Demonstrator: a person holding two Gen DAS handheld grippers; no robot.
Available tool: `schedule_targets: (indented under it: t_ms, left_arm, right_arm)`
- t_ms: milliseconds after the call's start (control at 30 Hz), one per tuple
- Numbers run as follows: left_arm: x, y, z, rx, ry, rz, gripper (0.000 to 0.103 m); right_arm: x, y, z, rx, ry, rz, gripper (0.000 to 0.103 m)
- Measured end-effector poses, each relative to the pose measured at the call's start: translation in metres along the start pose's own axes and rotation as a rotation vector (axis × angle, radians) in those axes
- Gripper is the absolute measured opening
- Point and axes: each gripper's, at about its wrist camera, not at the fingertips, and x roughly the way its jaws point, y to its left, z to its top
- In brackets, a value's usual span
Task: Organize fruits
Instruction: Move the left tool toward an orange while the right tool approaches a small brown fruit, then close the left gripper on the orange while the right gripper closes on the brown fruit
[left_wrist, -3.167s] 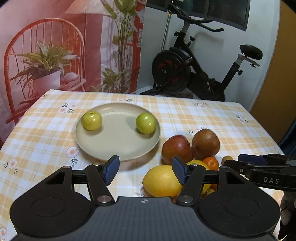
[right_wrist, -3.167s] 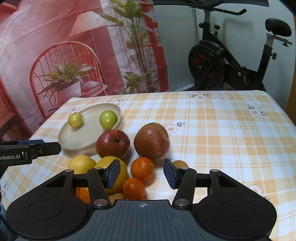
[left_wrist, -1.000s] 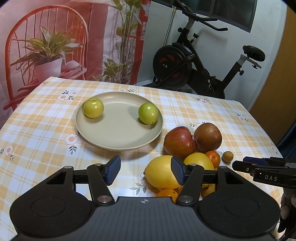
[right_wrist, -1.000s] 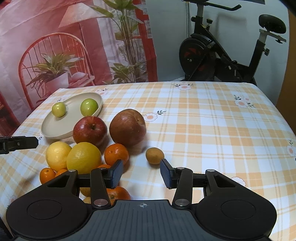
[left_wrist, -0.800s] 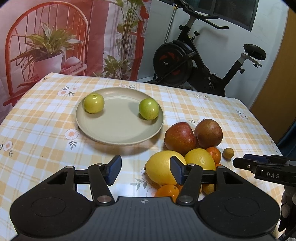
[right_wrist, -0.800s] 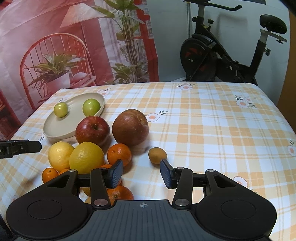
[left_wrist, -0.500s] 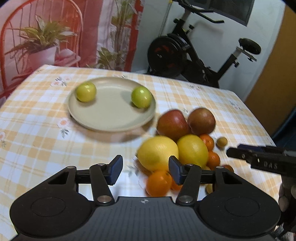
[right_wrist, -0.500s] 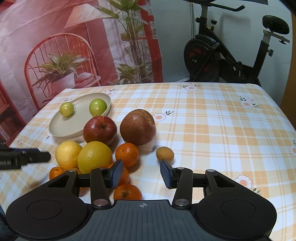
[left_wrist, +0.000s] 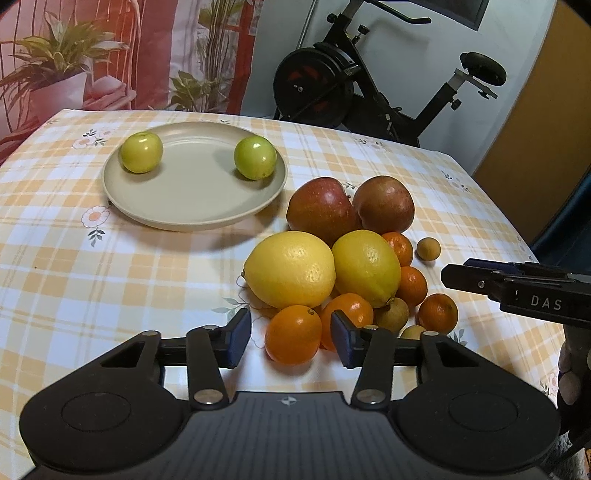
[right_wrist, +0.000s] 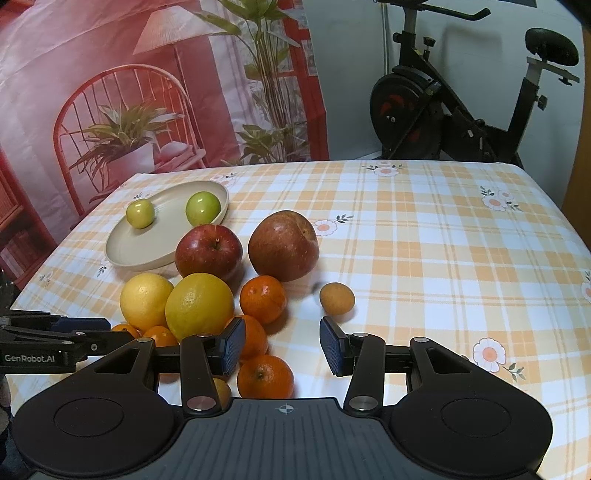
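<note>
1. My left tool (left_wrist: 290, 338) has just been narrowing around the near orange (left_wrist: 293, 334); blue pads not yet touching it, I judge.
2. Right tool (right_wrist: 282, 347) hangs apart, empty.
3. I'd centre the pads, then squeeze gently.
4. The orange sits on the desk (left_wrist: 110, 277), front of the pile, slightly oval, long axis toward the lemon (left_wrist: 290, 269).

Two green fruits (left_wrist: 255, 157) on plate (left_wrist: 192, 218); apples, lemons, oranges (left_wrist: 293, 334) heaped beside.

A black exercise bike (left_wrist: 369, 74) stands against the white wall (left_wrist: 424, 55), beside a red printed backdrop (right_wrist: 110, 74).
</note>
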Motion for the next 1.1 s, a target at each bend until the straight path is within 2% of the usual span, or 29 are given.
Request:
schedule_targets:
  t_ms: [133,400,633,867,1100]
  left_arm:
    - [0.001,0.002,-0.001,-0.008,-0.004,-0.008,0.039]
    - [0.005,0.0,-0.002,-0.003,0.005,-0.003,0.04]
    - [0.004,0.001,-0.003,0.001,-0.006,-0.012,0.036]
    - [0.002,0.005,-0.004,-0.007,-0.012,0.0,0.036]
    - [0.008,0.002,-0.004,0.003,0.009,0.013,0.037]
  right_arm:
    - [0.0,-0.001,-0.001,0.003,0.002,-0.007,0.042]
    - [0.006,-0.009,-0.001,0.004,0.007,-0.031,0.042]
    - [0.021,-0.016,0.006,-0.037,-0.009,-0.068,0.036]
    - [0.04,-0.024,0.011,-0.059,-0.012,-0.097,0.033]
    - [0.054,-0.028,0.012,-0.062,0.005,-0.089,0.031]
